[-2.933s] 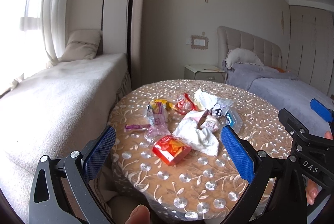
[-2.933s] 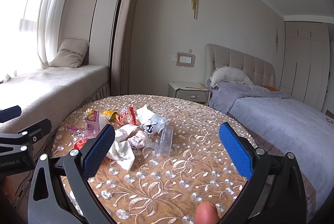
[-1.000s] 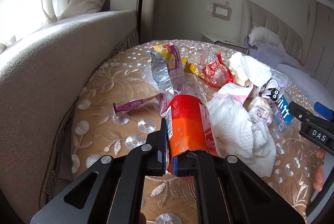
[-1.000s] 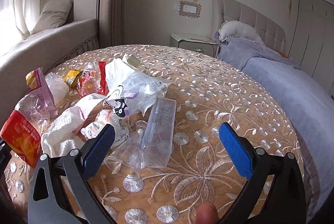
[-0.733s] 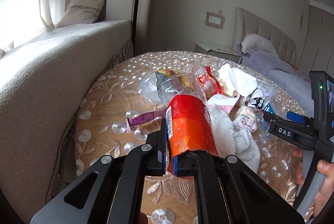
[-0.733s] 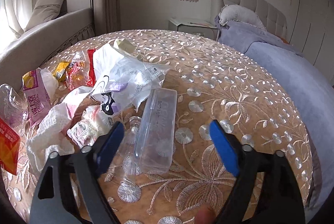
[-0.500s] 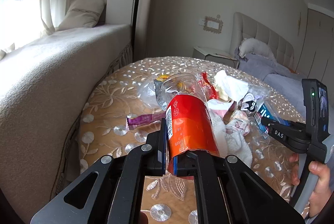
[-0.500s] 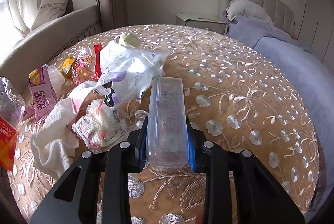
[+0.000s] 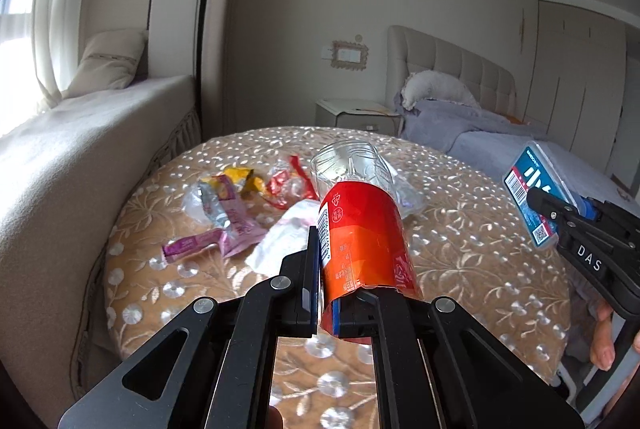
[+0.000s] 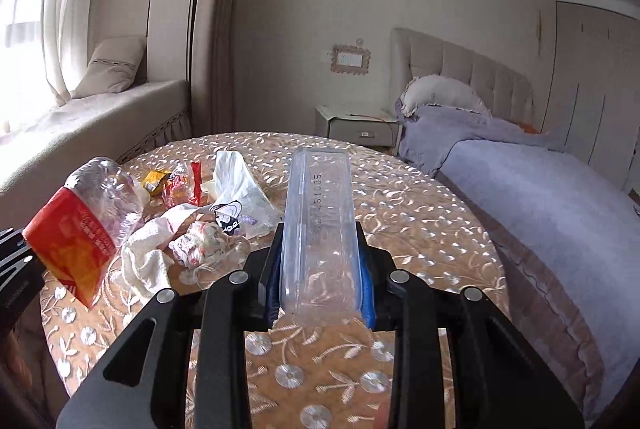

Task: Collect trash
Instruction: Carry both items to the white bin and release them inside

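In the left wrist view we see a round table [image 9: 472, 253] under a gold embroidered cloth, with a window seat to its left and a bed [image 9: 500, 145] behind it to the right. Loose on the cloth lie a pink wrapper [image 9: 224, 225], a yellow wrapper [image 9: 242, 178], a red wrapper [image 9: 290, 183] and a white tissue [image 9: 286, 233]. Our left gripper [image 9: 326, 293] has its jaws pressed onto the lower end of a crushed bottle [image 9: 360, 225], held clear above the table; it is clear plastic with a red and orange label, and it hides the litter straight ahead. At the right edge our right gripper [image 9: 560, 213] carries a plastic box [image 9: 534, 197] whose underside shows a blue label with barcodes; a hand [image 9: 604, 341] shows below it. In the right wrist view the right gripper [image 10: 318, 289] pinches the box [image 10: 318, 225] between its blue pads, raised over the table [image 10: 420, 229]; the box is long, clear and faintly embossed, and it blocks the middle of the cloth. To its left lie a white towel [image 10: 146, 257], a crumpled wrapper [image 10: 198, 243], a clear bag [image 10: 240, 197] with a black cartoon print and the red wrapper [image 10: 194, 185]. The bottle [image 10: 86, 221] hangs at the far left in the left gripper [image 10: 14, 265].
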